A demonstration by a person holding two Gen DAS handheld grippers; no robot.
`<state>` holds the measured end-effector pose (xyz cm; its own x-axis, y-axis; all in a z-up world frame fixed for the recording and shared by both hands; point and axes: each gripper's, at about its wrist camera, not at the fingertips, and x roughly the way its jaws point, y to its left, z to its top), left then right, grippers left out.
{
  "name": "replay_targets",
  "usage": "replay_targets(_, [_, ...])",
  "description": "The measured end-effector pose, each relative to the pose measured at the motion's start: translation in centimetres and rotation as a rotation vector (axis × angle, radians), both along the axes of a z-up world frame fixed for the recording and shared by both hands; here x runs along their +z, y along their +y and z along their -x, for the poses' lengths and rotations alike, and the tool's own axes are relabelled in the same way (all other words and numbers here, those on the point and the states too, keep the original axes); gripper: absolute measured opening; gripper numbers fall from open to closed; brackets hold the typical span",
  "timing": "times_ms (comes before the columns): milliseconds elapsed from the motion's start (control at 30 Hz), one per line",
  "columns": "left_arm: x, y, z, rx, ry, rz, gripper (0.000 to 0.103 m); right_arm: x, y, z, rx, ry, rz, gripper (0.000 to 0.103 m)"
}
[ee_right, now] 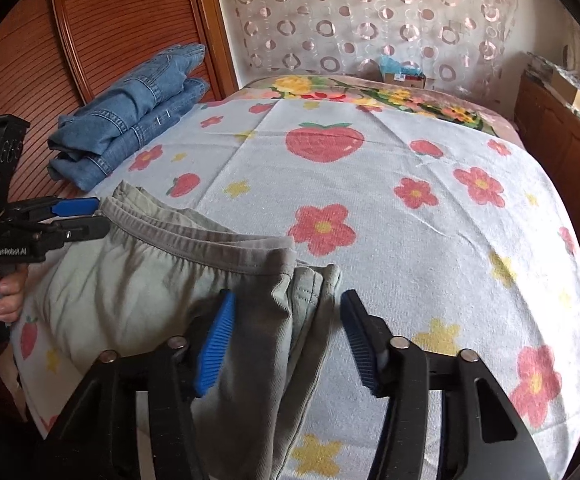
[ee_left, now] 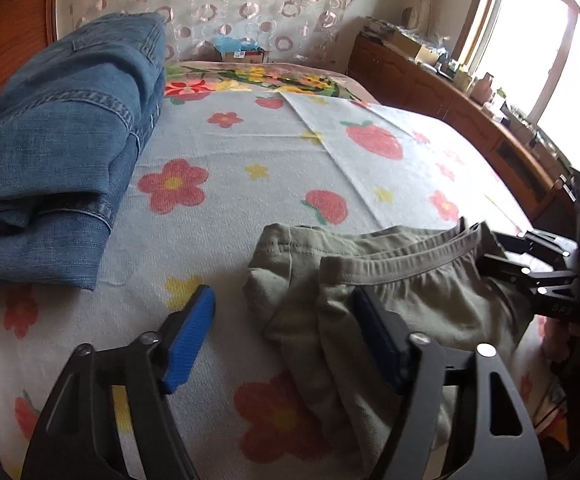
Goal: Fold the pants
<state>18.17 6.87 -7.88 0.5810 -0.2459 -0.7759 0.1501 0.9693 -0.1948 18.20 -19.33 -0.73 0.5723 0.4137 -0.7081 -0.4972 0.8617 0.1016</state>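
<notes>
Olive-grey pants (ee_left: 402, 292) lie folded on the flowered blanket, waistband (ee_right: 193, 236) facing away. My left gripper (ee_left: 285, 320) is open at the pants' left end; its right finger rests on the cloth, its left finger over bare blanket. It also shows in the right wrist view (ee_right: 89, 216) beside the waistband corner. My right gripper (ee_right: 285, 324) is open, its jaws astride the pants' right edge. It also shows in the left wrist view (ee_left: 502, 256), at the waistband's right end.
Folded blue jeans (ee_left: 57, 140) lie stacked at the bed's far left, by the wooden headboard (ee_right: 49, 60). The flowered blanket (ee_right: 410, 208) covers the bed. A wooden sideboard (ee_left: 450, 96) with clutter runs along the right under a window.
</notes>
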Motion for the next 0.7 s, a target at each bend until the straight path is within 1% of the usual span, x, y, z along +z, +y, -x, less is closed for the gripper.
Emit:
replay_targets(33, [0.0,0.1,-0.1,-0.003,0.001,0.011,0.067,0.1,0.0,-0.1,0.005,0.007,-0.002,0.051])
replay_targets(67, [0.0,0.1,-0.1,-0.010,0.003,0.016,0.066,0.1,-0.1,-0.1,0.009,0.012,-0.004,0.049])
replay_targets(167, [0.1,-0.1,-0.2,-0.021,-0.001,0.017,0.065,0.2,-0.2,-0.4,0.005,0.022,-0.007,0.044])
replay_targets(200, [0.0,-0.1,-0.3,-0.030,-0.001,0.024,0.056,0.3,-0.3,-0.5,0.004,0.026,-0.010,0.042])
replay_targets(267, [-0.2,-0.1,-0.5,-0.039,0.011,0.046,0.049,0.4,-0.3,-0.7,0.004,0.039,-0.022,0.038])
replay_targets(300, [-0.3,-0.2,-0.6,-0.043,0.010,0.047,0.048,0.4,-0.3,-0.8,0.006,0.043,-0.025,0.035])
replay_targets(333, [-0.3,-0.3,-0.6,-0.047,0.002,0.045,0.043,0.5,-0.3,-0.9,0.007,0.045,-0.026,0.033])
replay_targets(367, [-0.3,-0.4,-0.6,-0.050,0.000,0.049,0.042,0.5,-0.4,-1.0,0.006,0.045,-0.028,0.032])
replay_targets(467, [-0.2,-0.4,-0.3,-0.061,-0.006,0.074,0.030,0.5,-0.4,-1.1,0.012,0.052,-0.040,0.023])
replay_targets(533, [0.0,-0.7,-0.1,-0.068,-0.015,0.068,0.025,0.4,-0.3,-1.0,0.025,0.057,-0.049,0.016])
replay_targets(567, [0.2,-0.8,0.0,-0.070,-0.024,0.061,0.021,0.3,-0.3,-1.0,0.028,0.057,-0.053,0.014])
replay_targets(700, [1.7,-1.2,0.8,-0.075,-0.069,0.053,0.015,0.2,-0.4,-0.9,0.027,0.058,-0.074,0.011])
